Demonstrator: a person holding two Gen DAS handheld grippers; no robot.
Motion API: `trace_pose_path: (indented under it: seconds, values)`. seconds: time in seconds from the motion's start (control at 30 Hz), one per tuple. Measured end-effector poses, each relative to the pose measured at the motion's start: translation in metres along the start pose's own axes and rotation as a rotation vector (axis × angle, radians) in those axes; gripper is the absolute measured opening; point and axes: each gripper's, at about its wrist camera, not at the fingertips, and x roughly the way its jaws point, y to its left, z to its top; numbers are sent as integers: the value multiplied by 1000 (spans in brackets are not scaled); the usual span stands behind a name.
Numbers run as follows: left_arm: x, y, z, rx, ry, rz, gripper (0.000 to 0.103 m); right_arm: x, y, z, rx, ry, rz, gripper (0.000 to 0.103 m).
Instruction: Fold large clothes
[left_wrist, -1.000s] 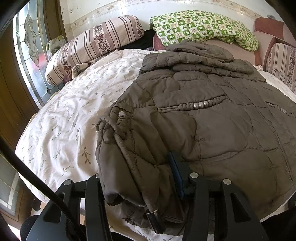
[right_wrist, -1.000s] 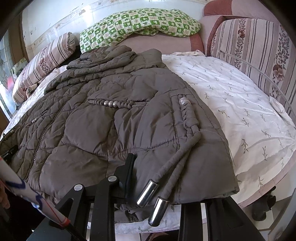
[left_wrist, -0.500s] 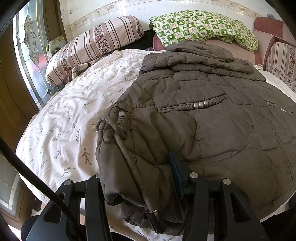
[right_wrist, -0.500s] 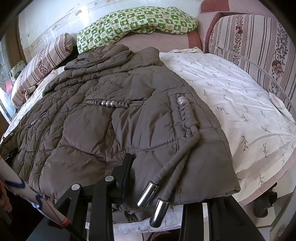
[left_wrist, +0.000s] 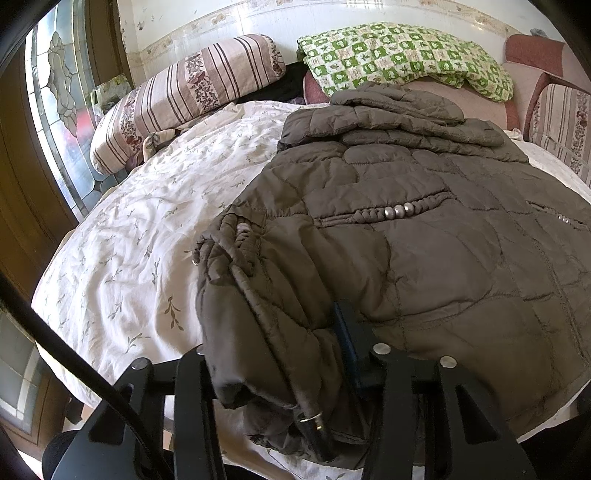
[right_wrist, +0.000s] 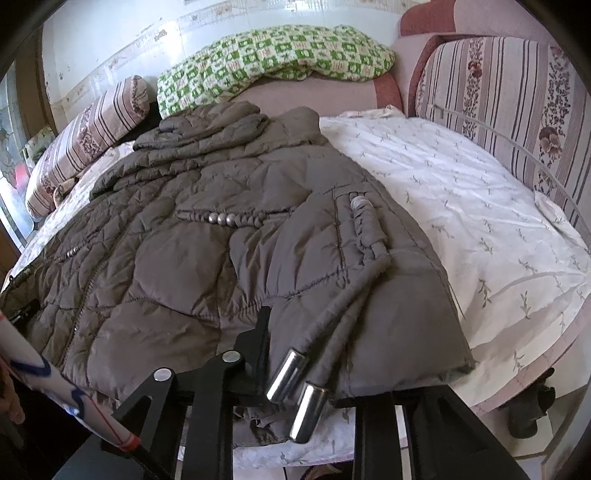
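Seen from the left wrist, the left gripper has just been closing its jaws around the bunched near hem of a brown quilted coat, which spreads ahead of the tool across a floral bedsheet. From the right wrist, the right gripper, jaws likewise just narrowed, has the hem's other corner between them beside two metal-tipped drawcords hanging just ahead; whether either pair of pads bites firmly cannot be told. A clean fold likely needs both grips secure and lifted together, level.

Sunlit bed, stained-glass window
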Motion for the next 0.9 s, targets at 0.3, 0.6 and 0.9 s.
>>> trace_pose_path:
  seconds: [0.3,0.6,0.9]
  values:
    - [-10,5,0,-5,-46,-22,26,-21,-6,5,31,-76,32,17]
    - [-29,10,-3,-10,-74,-30,25,-43,-3,6,19,-129,38,16]
    - [-31,9,-6,4,-68,-15,25,-46,0,2,-5,-121,10,16]
